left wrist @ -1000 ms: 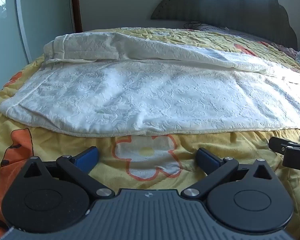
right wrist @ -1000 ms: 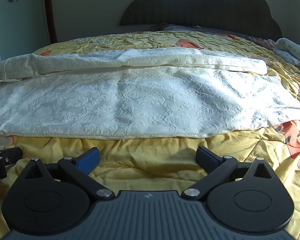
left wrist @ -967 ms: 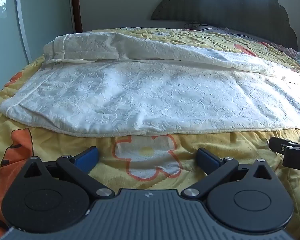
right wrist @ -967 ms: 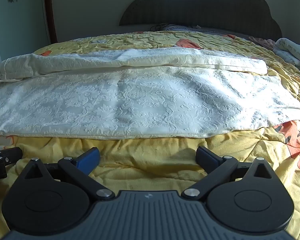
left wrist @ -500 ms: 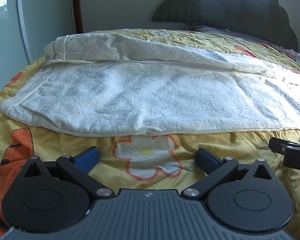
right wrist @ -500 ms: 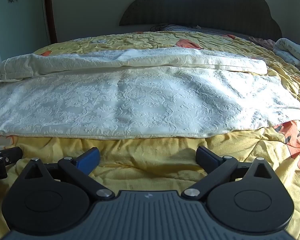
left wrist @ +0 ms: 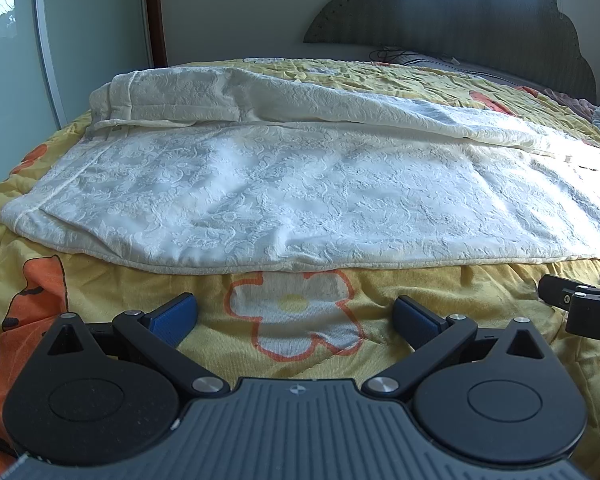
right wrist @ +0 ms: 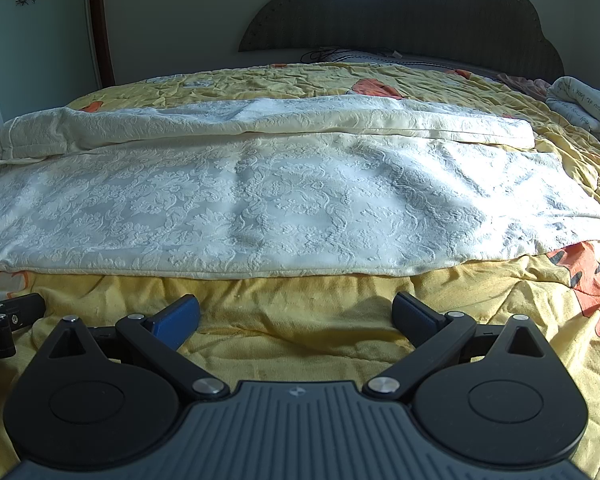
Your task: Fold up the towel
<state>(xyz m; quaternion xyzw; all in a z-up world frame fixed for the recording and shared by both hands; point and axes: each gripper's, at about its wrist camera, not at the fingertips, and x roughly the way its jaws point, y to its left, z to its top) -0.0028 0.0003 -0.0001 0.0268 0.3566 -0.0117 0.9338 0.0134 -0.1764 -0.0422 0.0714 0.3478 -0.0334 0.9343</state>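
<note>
A white embossed towel [left wrist: 308, 196] lies spread across the yellow bedspread, its far long side folded back into a thick band [left wrist: 260, 100]. The same towel [right wrist: 284, 200] fills the middle of the right wrist view. My left gripper [left wrist: 294, 316] is open above a flower print, just short of the towel's near hem, with nothing between its blue pads. My right gripper [right wrist: 296, 316] is open too, over bare yellow cover a little before the hem. Each gripper shows at the edge of the other's view: the right one [left wrist: 580, 308], the left one [right wrist: 4, 320].
The yellow quilt [right wrist: 300, 344] with orange cartoon prints covers the bed. A dark scalloped headboard [right wrist: 404, 8] stands at the back. A folded pale cloth [right wrist: 588, 104] lies far right. A glass door and wooden frame [left wrist: 152, 12] stand at the left.
</note>
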